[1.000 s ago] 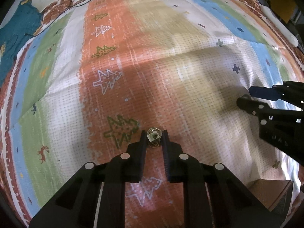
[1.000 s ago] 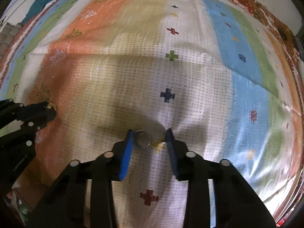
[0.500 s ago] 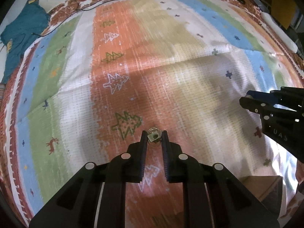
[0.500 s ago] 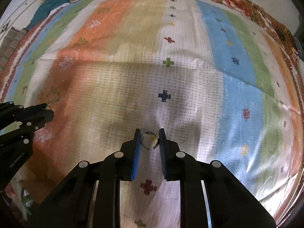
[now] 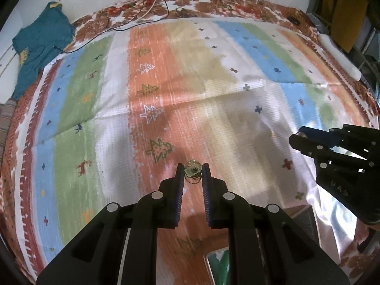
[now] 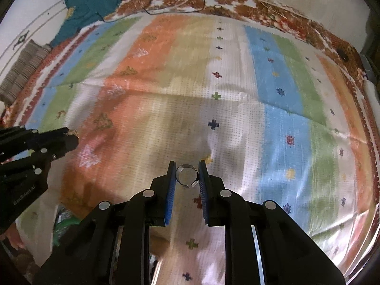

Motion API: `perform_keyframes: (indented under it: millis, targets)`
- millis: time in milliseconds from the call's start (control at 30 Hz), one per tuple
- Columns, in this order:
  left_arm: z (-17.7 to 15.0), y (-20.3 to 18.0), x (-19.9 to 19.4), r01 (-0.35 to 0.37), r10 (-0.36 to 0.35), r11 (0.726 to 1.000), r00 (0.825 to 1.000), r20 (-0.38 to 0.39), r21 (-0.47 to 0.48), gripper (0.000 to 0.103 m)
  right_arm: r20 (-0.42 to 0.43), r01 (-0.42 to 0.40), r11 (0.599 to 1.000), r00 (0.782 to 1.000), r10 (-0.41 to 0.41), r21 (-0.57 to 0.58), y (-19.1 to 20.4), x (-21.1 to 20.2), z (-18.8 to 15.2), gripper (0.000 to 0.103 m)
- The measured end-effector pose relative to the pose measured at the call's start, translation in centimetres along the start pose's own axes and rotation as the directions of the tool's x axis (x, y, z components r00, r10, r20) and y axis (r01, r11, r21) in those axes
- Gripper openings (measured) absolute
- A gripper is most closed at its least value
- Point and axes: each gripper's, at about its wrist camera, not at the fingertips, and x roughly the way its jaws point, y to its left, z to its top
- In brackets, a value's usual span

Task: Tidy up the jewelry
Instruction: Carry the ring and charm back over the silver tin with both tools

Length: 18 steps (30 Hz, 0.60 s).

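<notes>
Pinching a small gold ring [image 5: 192, 171] with a squarish setting, the left claw [image 5: 192, 173] fills the lower centre of the left wrist view, its two pads pressed against the ring's sides at the fingertips. At the bottom edge of that view, right of centre, a corner of a box [image 5: 218, 261] with green contents shows between the claw arms. In the right wrist view, the right claw [image 6: 187, 174] occupies the same lower-centre place and grips a plain silver ring [image 6: 187, 175] between its blue pads [image 6: 170, 197]; the band stands edge-on across the gap, touched on both sides. Both rings are held clear above the striped cloth [image 5: 213, 90], which spreads beneath in orange, beige, white, blue and green bands printed with small trees and crosses. Each claw appears in the other's view: the right one at the middle right of the left wrist view [image 5: 299, 137], the left one at the middle left of the right wrist view [image 6: 71, 137], well apart from each other. A fold line crosses the cloth at mid-frame. Farther off, a red-brown patterned border [image 5: 213, 2] edges the cloth. At the upper left lies a teal garment [image 5: 40, 47], and thin cables [image 5: 147, 4] trail over the border at the top centre. A striped fabric roll [image 6: 21, 71] rests at the left edge of the right wrist view.
</notes>
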Motion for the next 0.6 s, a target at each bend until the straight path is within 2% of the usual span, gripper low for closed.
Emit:
perform_keyframes:
  millis: [600]
  targets:
    - [-2.5, -1.9, -6.0, 0.04, -0.038, 0.999, 0.994, 0.098, -0.014, 0.015, 0.079, -0.039, 0.999, 0.996, 0.039, -0.011, 1.4, -4.6, -2.5, 0.02]
